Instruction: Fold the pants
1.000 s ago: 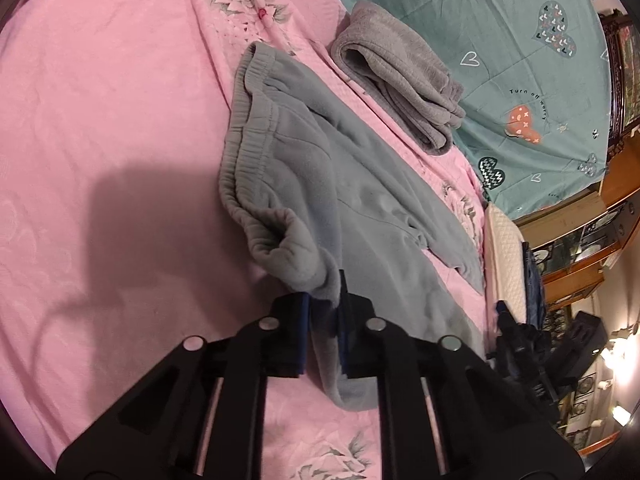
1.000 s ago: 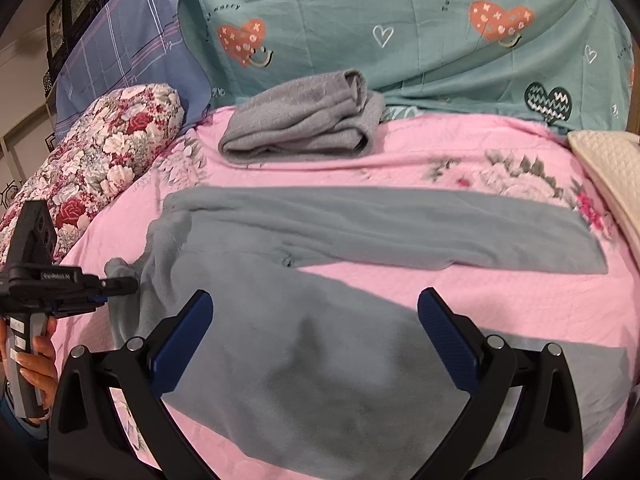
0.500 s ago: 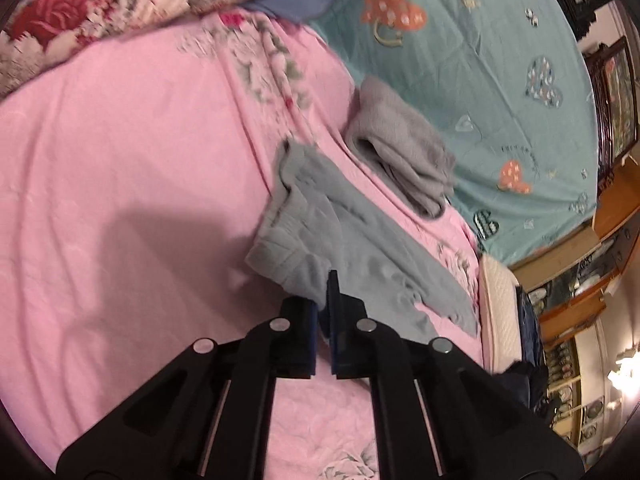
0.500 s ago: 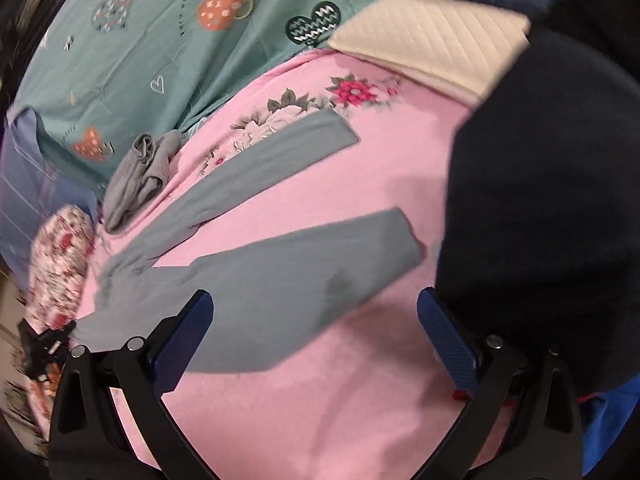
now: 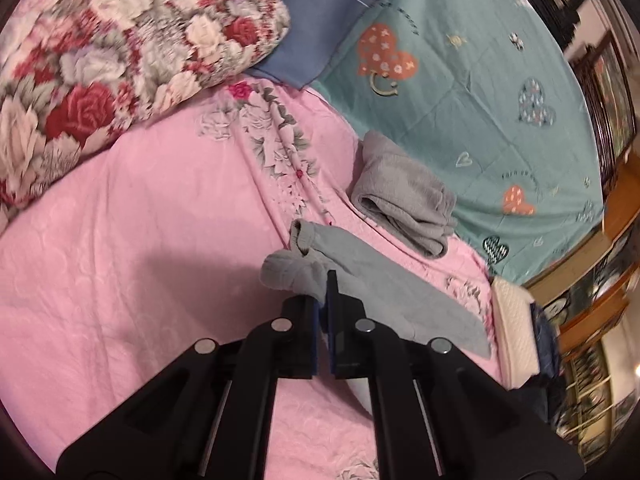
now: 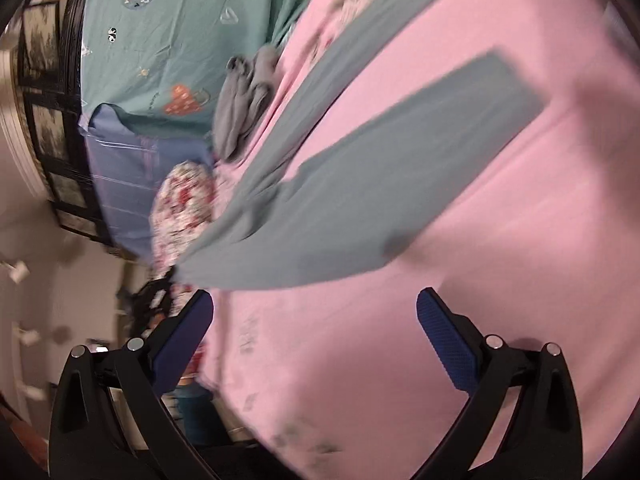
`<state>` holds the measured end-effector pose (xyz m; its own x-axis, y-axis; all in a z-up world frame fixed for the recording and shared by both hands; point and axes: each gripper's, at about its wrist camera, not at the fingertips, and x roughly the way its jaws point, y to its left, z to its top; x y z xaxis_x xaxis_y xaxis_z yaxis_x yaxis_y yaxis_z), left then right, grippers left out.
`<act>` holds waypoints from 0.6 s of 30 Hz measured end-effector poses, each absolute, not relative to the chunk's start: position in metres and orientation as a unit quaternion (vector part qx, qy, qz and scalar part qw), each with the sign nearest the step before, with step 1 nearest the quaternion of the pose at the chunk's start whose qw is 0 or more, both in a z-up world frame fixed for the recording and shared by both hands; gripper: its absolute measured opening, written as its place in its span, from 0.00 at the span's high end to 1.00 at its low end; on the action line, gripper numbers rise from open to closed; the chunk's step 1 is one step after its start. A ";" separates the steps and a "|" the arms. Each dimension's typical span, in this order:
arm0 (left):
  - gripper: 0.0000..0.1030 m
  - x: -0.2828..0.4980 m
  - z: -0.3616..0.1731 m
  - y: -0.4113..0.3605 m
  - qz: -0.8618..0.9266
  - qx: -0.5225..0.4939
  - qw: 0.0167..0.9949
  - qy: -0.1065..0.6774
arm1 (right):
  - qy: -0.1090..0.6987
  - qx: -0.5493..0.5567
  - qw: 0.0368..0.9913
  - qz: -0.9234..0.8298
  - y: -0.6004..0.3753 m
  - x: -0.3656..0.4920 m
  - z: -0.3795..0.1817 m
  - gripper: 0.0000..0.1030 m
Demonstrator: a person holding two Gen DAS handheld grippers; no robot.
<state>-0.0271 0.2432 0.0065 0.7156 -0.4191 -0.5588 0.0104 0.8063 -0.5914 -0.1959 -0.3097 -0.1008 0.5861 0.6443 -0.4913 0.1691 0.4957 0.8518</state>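
Observation:
Grey-blue pants (image 5: 376, 280) lie on the pink bedspread (image 5: 140, 240). My left gripper (image 5: 323, 300) is shut on the waistband corner of the pants and holds it lifted above the bed. In the right wrist view the pants (image 6: 340, 200) lie spread with two legs stretched away, tilted and blurred. My right gripper (image 6: 314, 328) is open and empty above the bedspread (image 6: 400, 360), short of the pants' near edge.
Folded grey pants (image 5: 404, 196) lie at the back of the bed, also in the right wrist view (image 6: 244, 96). A floral pillow (image 5: 100, 60) is at the left, a teal heart-print quilt (image 5: 460, 80) behind, a cream cushion (image 5: 514, 328) at the right.
My left gripper has lifted and drawn back with the waistband, bunching the pants. My right gripper has swung away and rolled, staying open, and now views the pants from the side.

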 end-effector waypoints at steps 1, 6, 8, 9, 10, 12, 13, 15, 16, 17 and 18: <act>0.97 -0.027 0.009 0.241 -0.129 -0.286 0.880 0.357 | 0.439 0.475 0.748 0.148 -0.297 -0.190 -0.098 0.01; 0.97 -0.012 0.046 0.228 -0.164 -0.276 0.881 0.348 | 0.443 0.527 0.703 0.177 -0.245 -0.168 -0.096 0.01; 0.97 -0.009 0.064 0.218 -0.176 -0.258 0.887 0.341 | 0.447 0.537 0.692 0.179 -0.219 -0.158 -0.099 0.01; 0.97 -0.008 0.072 0.213 -0.180 -0.249 0.890 0.338 | 0.451 0.542 0.686 0.177 -0.213 -0.152 -0.103 0.01; 0.97 -0.007 0.079 0.209 -0.184 -0.243 0.891 0.336 | 0.449 0.541 0.692 0.167 -0.206 -0.148 -0.103 0.01; 0.97 -0.007 0.090 0.204 -0.191 -0.233 0.894 0.332 | 0.439 0.553 0.688 0.170 -0.194 -0.140 -0.103 0.01; 0.97 -0.007 0.094 0.203 -0.193 -0.229 0.895 0.332 | 0.443 0.557 0.681 0.173 -0.190 -0.137 -0.105 0.01; 0.97 -0.006 0.102 0.203 -0.196 -0.224 0.895 0.331 | 0.438 0.553 0.692 0.152 -0.184 -0.130 -0.104 0.01; 0.97 -0.005 0.104 0.203 -0.198 -0.223 0.895 0.331 | 0.431 0.557 0.695 0.141 -0.183 -0.129 -0.105 0.01; 0.97 -0.005 0.107 0.203 -0.198 -0.224 0.896 0.330 | 0.422 0.564 0.697 0.134 -0.181 -0.124 -0.106 0.01; 0.97 -0.005 0.108 0.204 -0.199 -0.226 0.895 0.329 | 0.412 0.567 0.702 0.127 -0.182 -0.120 -0.107 0.01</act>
